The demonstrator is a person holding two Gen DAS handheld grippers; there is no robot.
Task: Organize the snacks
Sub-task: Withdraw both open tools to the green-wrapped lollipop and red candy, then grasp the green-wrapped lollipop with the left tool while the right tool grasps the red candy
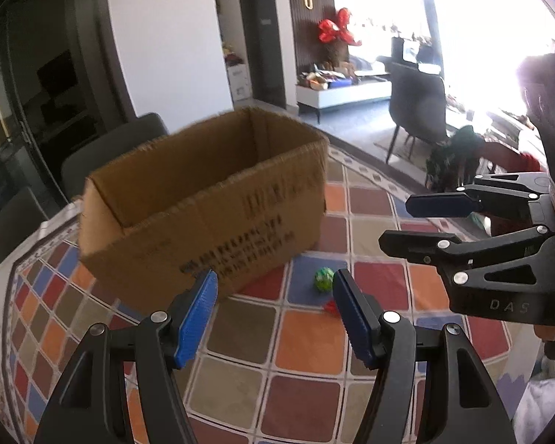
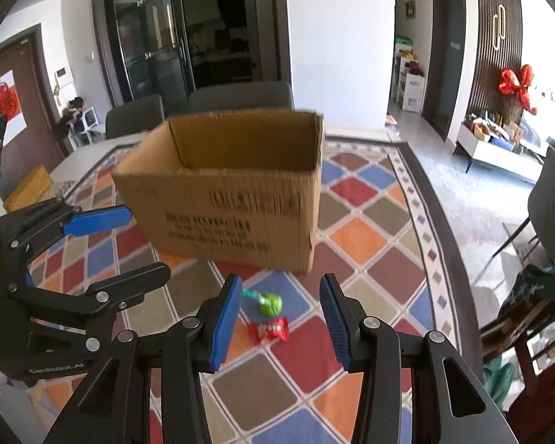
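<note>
The cardboard box [image 2: 240, 192] is plain brown corrugated board, matt, with ragged fluted edges along its open top and black print on the side. Under it the tablecloth [image 2: 355, 236] looks smooth with a slight sheen, in coloured diamond patches. The green lollipop [image 2: 271, 304] wears a crinkly, glossy wrapper, and the red candy packet [image 2: 269, 330] is shiny foil-like film. The gripper pads [image 2: 224, 327] are ribbed blue plastic on matt black plastic arms with bright metal rivets.

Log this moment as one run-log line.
left gripper: open, empty | right gripper: open, empty | green lollipop, red candy: on tablecloth before cardboard box
</note>
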